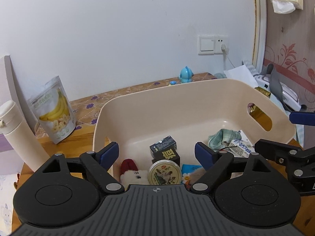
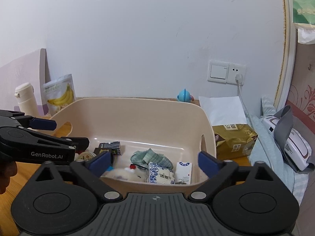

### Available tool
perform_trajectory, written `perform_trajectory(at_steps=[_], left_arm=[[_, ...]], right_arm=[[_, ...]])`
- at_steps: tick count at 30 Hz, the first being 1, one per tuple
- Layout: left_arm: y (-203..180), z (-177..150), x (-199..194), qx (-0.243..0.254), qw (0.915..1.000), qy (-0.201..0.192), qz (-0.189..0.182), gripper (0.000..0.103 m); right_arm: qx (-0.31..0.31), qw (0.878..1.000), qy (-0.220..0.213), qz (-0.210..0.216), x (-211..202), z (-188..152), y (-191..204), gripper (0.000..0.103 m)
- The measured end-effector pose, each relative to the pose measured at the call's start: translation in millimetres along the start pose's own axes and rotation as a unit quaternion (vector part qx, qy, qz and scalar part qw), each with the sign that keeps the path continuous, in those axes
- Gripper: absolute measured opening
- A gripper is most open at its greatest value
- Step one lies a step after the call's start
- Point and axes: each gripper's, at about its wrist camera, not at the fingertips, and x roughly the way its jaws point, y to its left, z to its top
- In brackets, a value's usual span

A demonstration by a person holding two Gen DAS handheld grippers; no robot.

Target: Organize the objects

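Note:
A beige plastic bin (image 1: 177,90) with handle cut-outs stands on the wooden table. In it lie black boxes (image 1: 164,150), a round tin (image 1: 165,174), a white and red plush toy (image 1: 133,174), a green cloth (image 1: 222,137) and a blue-and-white packet (image 1: 240,148). The right wrist view also shows a small white box (image 2: 184,172) at the near wall of the bin (image 2: 137,100). My left gripper (image 1: 156,153) hangs open over the near left of the bin, nothing between its pads. My right gripper (image 2: 155,162) stands open over the near right, also empty.
Left of the bin stand a banana-chip pouch (image 1: 56,110) and a white flask (image 1: 17,133). A blue toy (image 1: 186,74) sits by the back wall. To the right lie a gold pack (image 2: 234,137), white paper (image 2: 222,108) and a white device with a grey strap (image 2: 291,139).

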Motion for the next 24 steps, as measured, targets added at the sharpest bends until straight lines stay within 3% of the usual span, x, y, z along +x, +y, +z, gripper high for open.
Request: perform_trajectory(at_steps=[7,24], left_arm=[[3,-3,-18,-0.007,0.9999,-0.010,0.008,0.087],[0,-18,-67,-0.010,0.9993,-0.029,0.020,0.087]], right_arm=[[0.019,1.000,-0.022,-0.003,-17,-6,-1,0.103],[0.021,0.999,-0.029,-0.010,-59,-19,3,0.103]])
